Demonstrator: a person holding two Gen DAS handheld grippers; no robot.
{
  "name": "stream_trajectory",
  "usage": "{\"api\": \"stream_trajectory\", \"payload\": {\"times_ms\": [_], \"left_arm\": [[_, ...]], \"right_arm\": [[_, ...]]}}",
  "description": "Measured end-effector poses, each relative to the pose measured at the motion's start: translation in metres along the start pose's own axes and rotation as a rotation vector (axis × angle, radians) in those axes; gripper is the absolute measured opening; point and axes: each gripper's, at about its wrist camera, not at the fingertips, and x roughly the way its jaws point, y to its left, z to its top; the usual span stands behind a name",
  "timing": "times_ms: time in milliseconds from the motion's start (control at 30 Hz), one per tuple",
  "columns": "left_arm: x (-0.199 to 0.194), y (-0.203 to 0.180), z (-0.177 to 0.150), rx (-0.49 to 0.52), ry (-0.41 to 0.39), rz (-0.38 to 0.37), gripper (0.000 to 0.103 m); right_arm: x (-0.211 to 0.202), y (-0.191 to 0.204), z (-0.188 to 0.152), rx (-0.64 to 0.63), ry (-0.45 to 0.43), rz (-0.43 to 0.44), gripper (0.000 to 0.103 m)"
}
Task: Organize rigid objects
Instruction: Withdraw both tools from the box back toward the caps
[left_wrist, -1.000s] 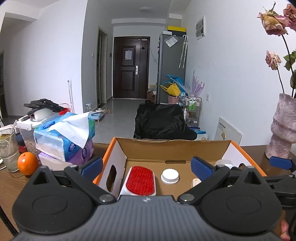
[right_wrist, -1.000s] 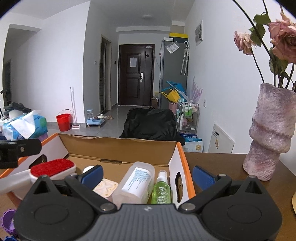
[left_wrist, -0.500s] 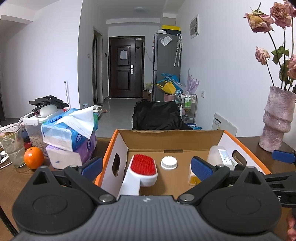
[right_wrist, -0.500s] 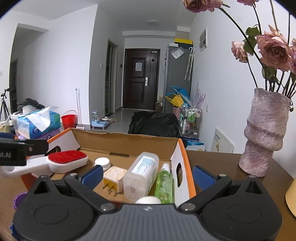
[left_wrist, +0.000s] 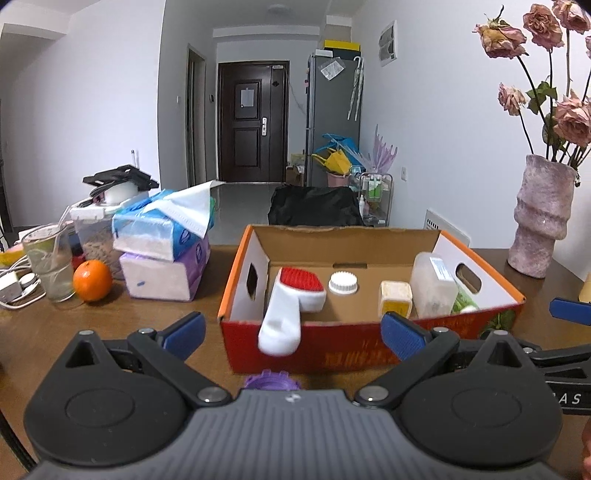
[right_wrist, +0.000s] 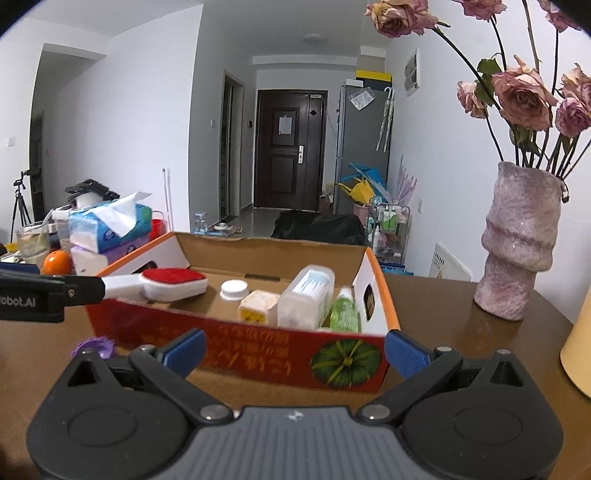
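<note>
Your left gripper (left_wrist: 291, 334) and right gripper (right_wrist: 293, 349) are both spread wide and hold nothing. A purple cap (left_wrist: 271, 382) lies just before the cardboard box (left_wrist: 369, 350). The red-and-white brush (left_wrist: 291, 306) leans over the box's front wall, beside a white lid (left_wrist: 343, 283), a clear bottle (left_wrist: 430, 284) and a green bottle (right_wrist: 344, 310).

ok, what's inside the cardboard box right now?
Inside the cardboard box: red-bristled brush with its handle over the front wall, white cap, yellowish plug block, clear bottle, green spray bottle. The front wall hides the floor nearest us.
</note>
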Motion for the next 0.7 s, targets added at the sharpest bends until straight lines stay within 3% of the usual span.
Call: {"api": "stream_trajectory", "payload": {"times_ms": [700], "left_arm": [[-0.055, 0.028, -0.052, -0.01, 0.108, -0.013, 0.103]], "right_arm": [[-0.054, 0.023, -0.046, 0.034, 0.115, 0.013, 0.103]]}}
